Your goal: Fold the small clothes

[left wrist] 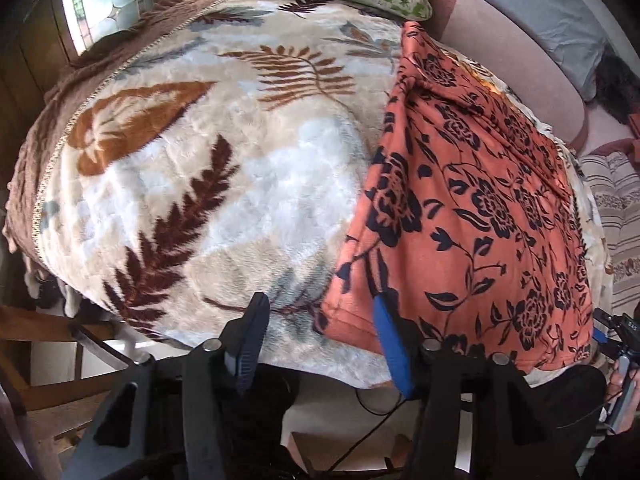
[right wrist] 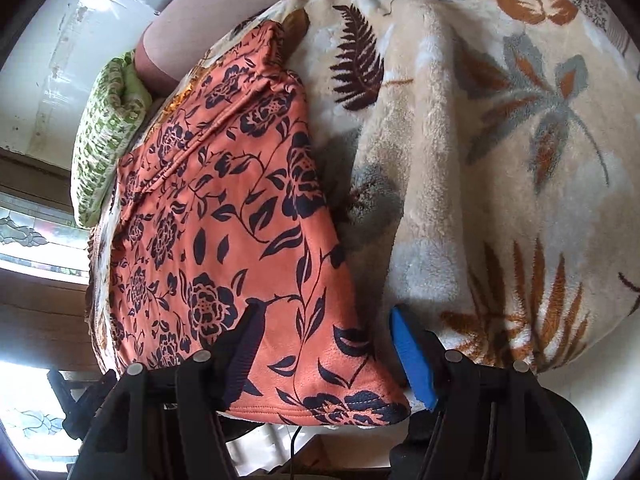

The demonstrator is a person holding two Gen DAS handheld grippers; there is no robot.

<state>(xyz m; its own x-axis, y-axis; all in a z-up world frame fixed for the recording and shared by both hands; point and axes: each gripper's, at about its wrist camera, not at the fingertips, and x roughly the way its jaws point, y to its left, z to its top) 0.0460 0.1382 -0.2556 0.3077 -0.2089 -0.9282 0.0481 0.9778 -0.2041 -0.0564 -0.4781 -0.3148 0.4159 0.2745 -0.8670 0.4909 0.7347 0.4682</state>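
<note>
Left wrist view: left gripper [left wrist: 318,312] and right gripper [right wrist: 324,320], both spread, straddle the orange garment [left wrist: 472,200] near corners; pinch next.

Both grippers same build: left gripper [left wrist: 320,320] and right gripper [right wrist: 326,330] each have black angular plastic linkage arms, round silver pivot screws [left wrist: 212,346], one dark ribbed finger pad [left wrist: 250,340], one bright blue finger pad [left wrist: 390,340]. Thin black cable [left wrist: 376,420] hangs underneath.
</note>
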